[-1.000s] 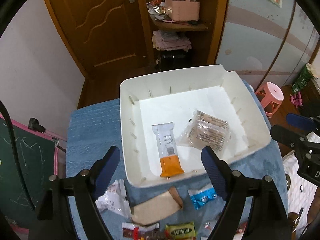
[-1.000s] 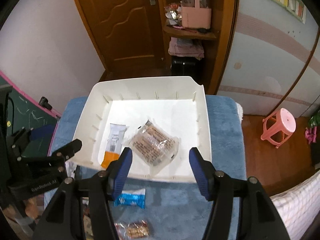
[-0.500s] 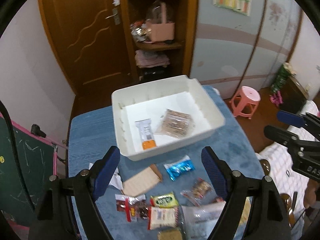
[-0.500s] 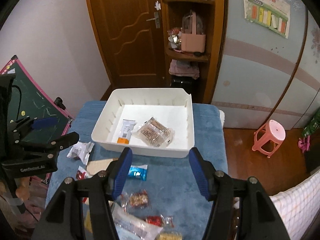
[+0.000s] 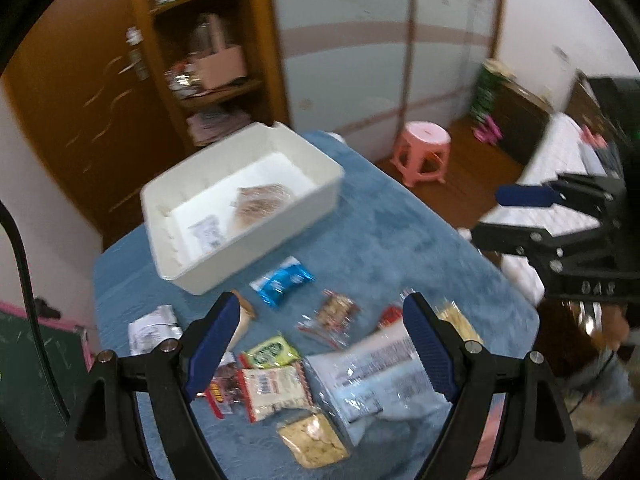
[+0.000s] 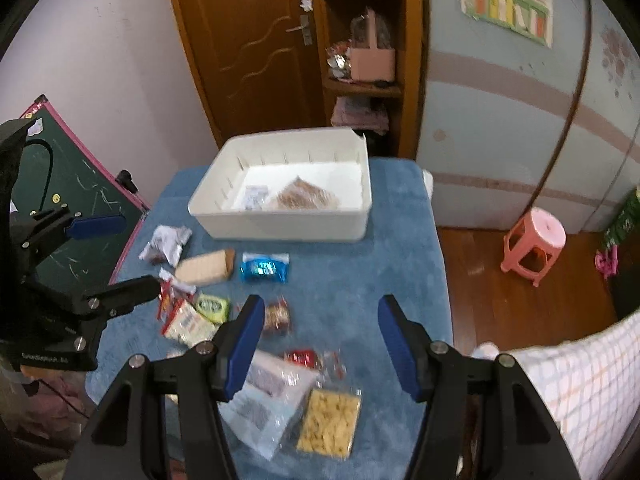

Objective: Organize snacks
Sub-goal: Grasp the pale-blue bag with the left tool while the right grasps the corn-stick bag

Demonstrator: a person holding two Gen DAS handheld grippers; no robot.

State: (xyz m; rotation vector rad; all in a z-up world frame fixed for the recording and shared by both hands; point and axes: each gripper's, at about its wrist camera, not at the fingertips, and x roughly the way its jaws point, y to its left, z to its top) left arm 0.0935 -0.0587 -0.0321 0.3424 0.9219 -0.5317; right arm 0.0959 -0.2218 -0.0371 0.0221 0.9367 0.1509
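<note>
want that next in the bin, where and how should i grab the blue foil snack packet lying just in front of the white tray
Take the blue foil snack packet across its short width at the puffed middle, coming straight down from above. It lies flat on the blue cloth, long side running along the white plastic tray, with bare cloth on its near side, so a gripper's fingers likely fit on both sides; its crimped ends are thin and would slip.

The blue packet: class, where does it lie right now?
In the right wrist view the blue packet lies on the blue cloth, just in front of the white bin and right of the tan wafer pack.
</note>
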